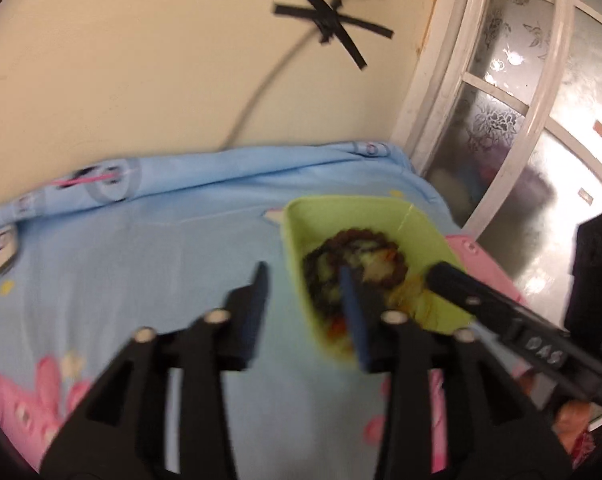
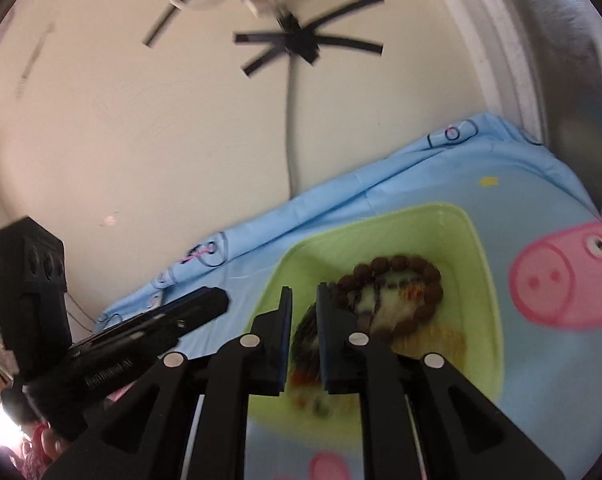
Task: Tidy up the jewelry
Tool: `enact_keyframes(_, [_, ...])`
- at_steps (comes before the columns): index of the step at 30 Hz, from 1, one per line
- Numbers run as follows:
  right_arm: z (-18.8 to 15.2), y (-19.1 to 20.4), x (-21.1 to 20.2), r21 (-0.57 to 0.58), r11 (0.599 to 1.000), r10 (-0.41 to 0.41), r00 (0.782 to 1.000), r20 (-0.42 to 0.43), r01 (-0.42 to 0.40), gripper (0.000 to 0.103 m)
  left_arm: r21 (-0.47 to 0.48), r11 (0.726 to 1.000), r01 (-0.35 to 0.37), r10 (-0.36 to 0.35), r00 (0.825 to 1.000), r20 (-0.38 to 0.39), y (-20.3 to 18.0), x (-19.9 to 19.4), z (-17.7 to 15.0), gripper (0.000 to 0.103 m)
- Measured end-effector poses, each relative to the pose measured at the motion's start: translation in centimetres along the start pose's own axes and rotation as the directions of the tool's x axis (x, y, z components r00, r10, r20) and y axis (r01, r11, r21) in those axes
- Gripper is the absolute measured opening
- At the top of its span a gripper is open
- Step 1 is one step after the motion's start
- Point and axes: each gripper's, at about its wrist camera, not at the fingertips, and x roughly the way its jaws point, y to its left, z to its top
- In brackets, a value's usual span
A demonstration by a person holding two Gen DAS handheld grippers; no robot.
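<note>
Beads (image 2: 397,296) are lying coiled in the tray (image 2: 481,280), just ahead of both grippers; left gripper (image 1: 305,280) is hanging open and empty beside the rim, right gripper (image 2: 303,300) is looking nearly closed, empty.

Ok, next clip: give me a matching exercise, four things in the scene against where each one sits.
Things:
1. brown bead bracelet
2. lime-green plastic tray
3. black tape cross
4. light-blue cartoon-print cloth

Places:
A. stuck on the cream wall
B. lying inside the tray
C. spread underneath the tray
D. resting on the cloth, with jewelry in it

Pairs: 1-B, 2-D, 3-A, 4-C
</note>
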Motion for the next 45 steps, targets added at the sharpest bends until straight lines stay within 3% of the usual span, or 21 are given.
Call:
enact_keyframes(2, [-1.9,0.7,-2.1,-0.001,1.000,-0.012,1.000,0.020,0.012,0.000,0.016,0.999,-0.047,0.047,0.999,0.018,0.0,-2.1,-2.7,0.054])
enact_keyframes(8, [-10.0,2.9,-6.1,0.050,0.998,-0.047,0.999,0.007,0.046,0.000,0.003,0.997,-0.075,0.075,0.996,-0.050,-0.1,-5.7,-10.4,0.056])
enact_keyframes(13, [-15.8,5.3,-8.0,0.084,0.994,-0.067,0.997,-0.045,0.071,0.000,0.020,0.995,-0.100,0.101,0.981,-0.164,-0.3,-7.3,-14.7,0.056])
enact_keyframes(20, [-20.7,7.4,-10.7,0.055,0.989,-0.129,0.988,-0.090,0.135,0.007,0.033,0.986,-0.164,0.167,0.971,-0.172,-0.4,-10.6,-19.4,0.059])
enact_keyframes(27, [-23.2,8.4,-12.4,0.058,0.984,-0.163,0.982,-0.096,0.169,0.008,0.046,0.979,-0.200,0.205,0.966,-0.155,-0.8,-12.8,-21.7,0.074])
enact_keyframes(32, [-24.1,9.2,-12.8,0.058,0.987,-0.142,0.983,-0.113,0.149,0.010,0.058,0.976,-0.211,0.217,0.965,-0.145,-1.2,-13.6,-22.8,0.080])
enact_keyframes(35, [-24.6,8.9,-12.5,0.079,0.989,-0.114,0.986,-0.121,0.124,0.012,0.086,0.974,-0.208,0.220,0.964,-0.149,-1.7,-13.6,-23.4,0.091])
enact_keyframes(41, [-24.9,8.6,-12.8,0.106,0.990,-0.083,0.991,-0.106,0.094,0.013,0.047,0.982,-0.182,0.187,0.970,-0.152,-1.4,-14.1,-23.5,0.094])
enact_keyframes(45, [-25.1,8.7,-12.9,0.104,0.990,-0.084,0.991,-0.102,0.094,0.013,0.062,0.978,-0.200,0.207,0.966,-0.154,-1.7,-14.0,-23.8,0.097])
